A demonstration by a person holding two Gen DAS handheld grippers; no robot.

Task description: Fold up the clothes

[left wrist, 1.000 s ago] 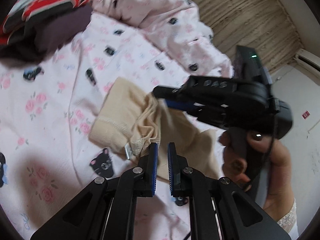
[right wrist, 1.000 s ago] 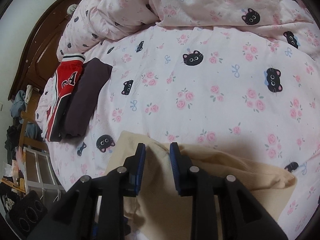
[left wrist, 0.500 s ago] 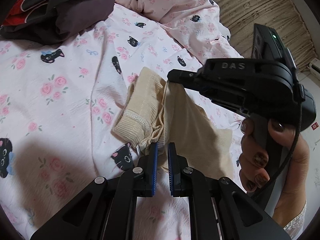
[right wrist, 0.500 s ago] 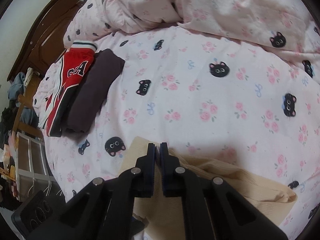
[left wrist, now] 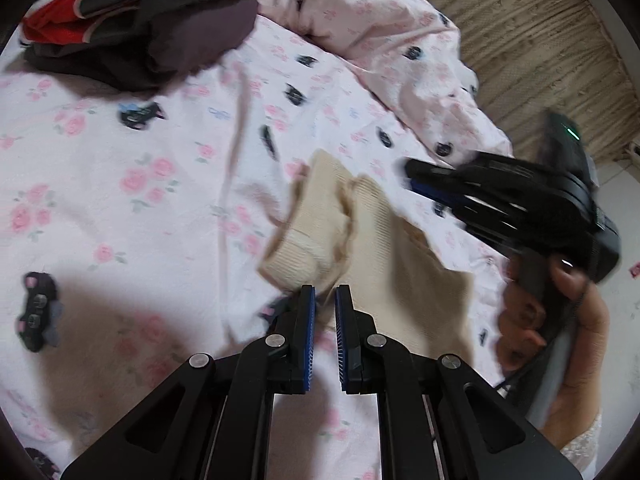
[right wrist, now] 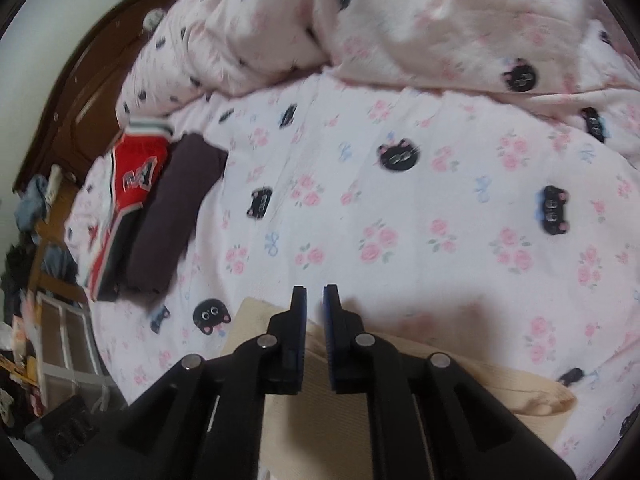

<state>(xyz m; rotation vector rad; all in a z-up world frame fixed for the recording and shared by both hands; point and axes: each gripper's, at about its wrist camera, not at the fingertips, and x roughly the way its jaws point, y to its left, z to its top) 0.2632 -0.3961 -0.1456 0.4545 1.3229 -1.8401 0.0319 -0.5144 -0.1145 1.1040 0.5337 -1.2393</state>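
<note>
A beige ribbed garment (left wrist: pixel 380 248) lies partly folded on the pink cat-print bed sheet (left wrist: pixel 120 160). My left gripper (left wrist: pixel 325 294) is shut on its near edge, with a bit of cloth pinched between the blue pads. In the left wrist view my right gripper (left wrist: pixel 412 180) hovers blurred above the garment's right side, held by a hand (left wrist: pixel 560 320). In its own view the right gripper (right wrist: pixel 315 292) has its jaws opening, a narrow gap and nothing between them. The beige garment (right wrist: pixel 520 392) lies beneath and behind its fingers.
A folded red jersey (right wrist: pixel 136 184) and a folded dark purple garment (right wrist: pixel 176 216) lie side by side at the sheet's far left. A bunched duvet (right wrist: pixel 400 20) fills the back. A wooden headboard (right wrist: pixel 80 92) and a cluttered rack (right wrist: pixel 60 340) stand beside the bed.
The right gripper closed on the garment's fold, then let it go and lifted away to the right. The fold now rests on the sheet. The left gripper kept its hold.
</note>
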